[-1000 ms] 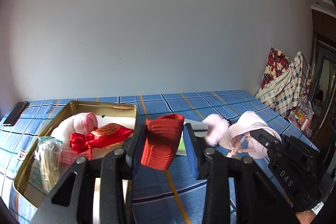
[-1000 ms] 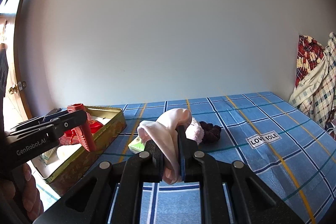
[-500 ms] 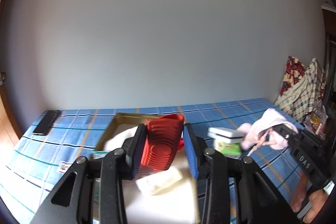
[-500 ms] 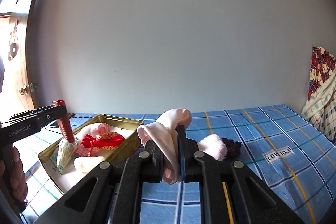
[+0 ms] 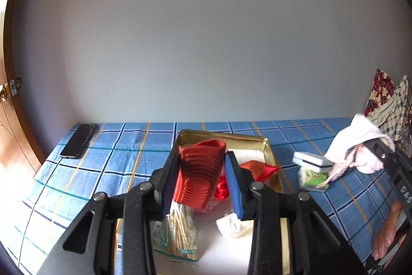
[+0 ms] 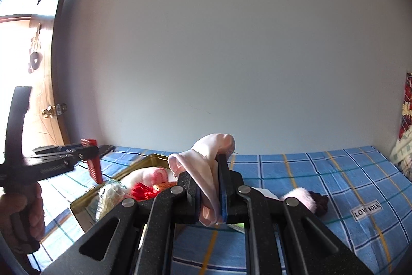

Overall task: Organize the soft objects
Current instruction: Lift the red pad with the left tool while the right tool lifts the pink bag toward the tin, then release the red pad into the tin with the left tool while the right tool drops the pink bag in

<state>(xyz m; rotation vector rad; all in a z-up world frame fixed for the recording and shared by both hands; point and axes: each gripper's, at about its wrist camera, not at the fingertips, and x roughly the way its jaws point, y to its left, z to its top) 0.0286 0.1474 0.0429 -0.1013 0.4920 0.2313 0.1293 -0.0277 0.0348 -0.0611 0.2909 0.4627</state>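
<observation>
Both hands have swung over to the gold tin (image 5: 267, 146) on the bed: left gripper (image 5: 202, 181) jaws clamp the red ribbed sleeve (image 5: 199, 172), right gripper (image 6: 209, 191) jaws pinch the pink cloth (image 6: 206, 172), ready for dropping in.

Blue bedsheet (image 5: 134, 151) checked with dark and yellow lines, gold tin (image 5: 267, 146), ribbed red silicone piece (image 5: 198, 174) between blue pads (black gripper frames), pale pink cloth (image 6: 206, 166), black phone (image 5: 78, 141), red-plaid fabric (image 5: 378, 92), white wall (image 5: 206, 43).

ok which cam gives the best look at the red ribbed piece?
Left wrist: the red ribbed piece sits front-on between the left gripper pads, ribs clear. Right wrist shows it only small, blurred and side-on.
</observation>
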